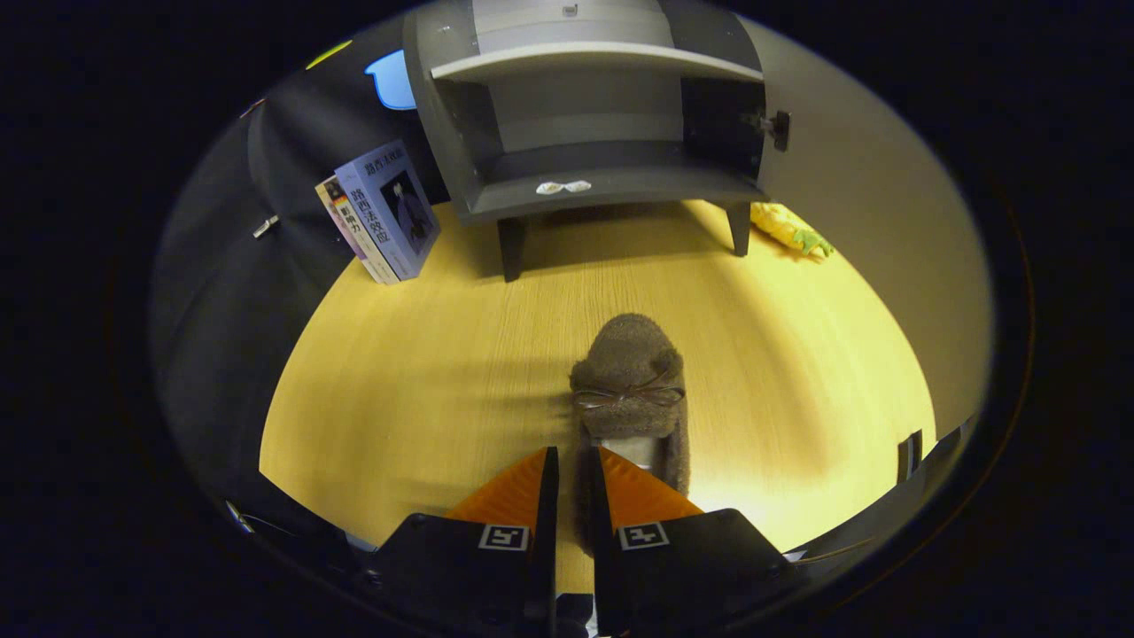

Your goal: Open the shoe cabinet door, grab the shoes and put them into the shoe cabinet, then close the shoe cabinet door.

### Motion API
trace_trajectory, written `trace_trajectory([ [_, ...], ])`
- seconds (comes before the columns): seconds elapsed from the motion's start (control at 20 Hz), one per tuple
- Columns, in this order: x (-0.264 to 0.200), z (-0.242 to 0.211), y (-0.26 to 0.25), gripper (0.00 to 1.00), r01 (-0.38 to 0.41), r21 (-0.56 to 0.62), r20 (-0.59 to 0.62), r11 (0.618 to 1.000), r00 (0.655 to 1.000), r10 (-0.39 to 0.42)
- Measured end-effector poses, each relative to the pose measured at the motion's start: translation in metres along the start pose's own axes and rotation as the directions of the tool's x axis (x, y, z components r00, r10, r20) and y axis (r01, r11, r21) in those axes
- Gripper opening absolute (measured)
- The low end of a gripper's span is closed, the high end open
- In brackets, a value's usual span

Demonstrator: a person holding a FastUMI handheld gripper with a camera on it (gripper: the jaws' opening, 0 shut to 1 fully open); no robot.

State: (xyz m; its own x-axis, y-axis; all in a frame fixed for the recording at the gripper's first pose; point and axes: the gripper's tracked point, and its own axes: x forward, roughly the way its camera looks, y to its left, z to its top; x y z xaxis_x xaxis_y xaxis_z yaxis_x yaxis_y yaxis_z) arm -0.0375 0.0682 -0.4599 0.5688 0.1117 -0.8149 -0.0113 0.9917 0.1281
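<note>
I am looking along the gripper (571, 461) at a fuzzy grey-brown slipper with a thin leather-like bow (631, 390) lying on the pale wood-grain tabletop (425, 372). Its rounded toe is pointing away from me toward the cabinet, and the bow is sitting across the vamp just ahead of the opening. The slipper's left side wall is running down into the narrow gap between the two fingers, which are standing close together with one finger outside the shoe and the other inside its opening; they are looking clamped on that furry wall, both pads pressing against it. The heel end is getting lost behind the fingers, so I am not seeing how far back the shoe reaches.

Beyond the slipper, well apart from it, the small grey shoe cabinet on short dark legs (602, 133) is standing with its door swung open on the right; a shelf is dividing its inside, and two small white marks are showing on the front edge of its floor. Its top is cut off from me.

Left of the cabinet, two books (381, 213) are leaning against the dark wall; the front cover is carrying Chinese characters, too small for me to read reliably. Right of the cabinet legs, a yellow and green soft object (788, 229) is lying, too blurred to identify.
</note>
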Motion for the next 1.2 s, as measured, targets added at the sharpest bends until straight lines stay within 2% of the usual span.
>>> trace_trajectory([
  [0.25,0.026,-0.013,-0.007,0.22,0.030,-0.023,-0.028,0.999,0.999,-0.031],
  [0.4,0.040,-0.015,-0.008,0.22,0.016,0.001,-0.035,1.000,0.999,-0.016],
  [0.85,0.079,0.018,-0.017,0.22,0.021,-0.017,0.053,1.000,0.998,-0.020],
  [1.0,0.086,0.029,-0.022,0.18,0.029,-0.039,0.079,0.999,0.997,-0.026],
  [1.05,0.088,0.026,-0.020,0.05,0.029,-0.039,0.070,0.999,0.997,-0.026],
  [1.2,0.084,0.025,-0.023,0.05,0.033,-0.039,0.046,0.999,0.998,-0.031],
])
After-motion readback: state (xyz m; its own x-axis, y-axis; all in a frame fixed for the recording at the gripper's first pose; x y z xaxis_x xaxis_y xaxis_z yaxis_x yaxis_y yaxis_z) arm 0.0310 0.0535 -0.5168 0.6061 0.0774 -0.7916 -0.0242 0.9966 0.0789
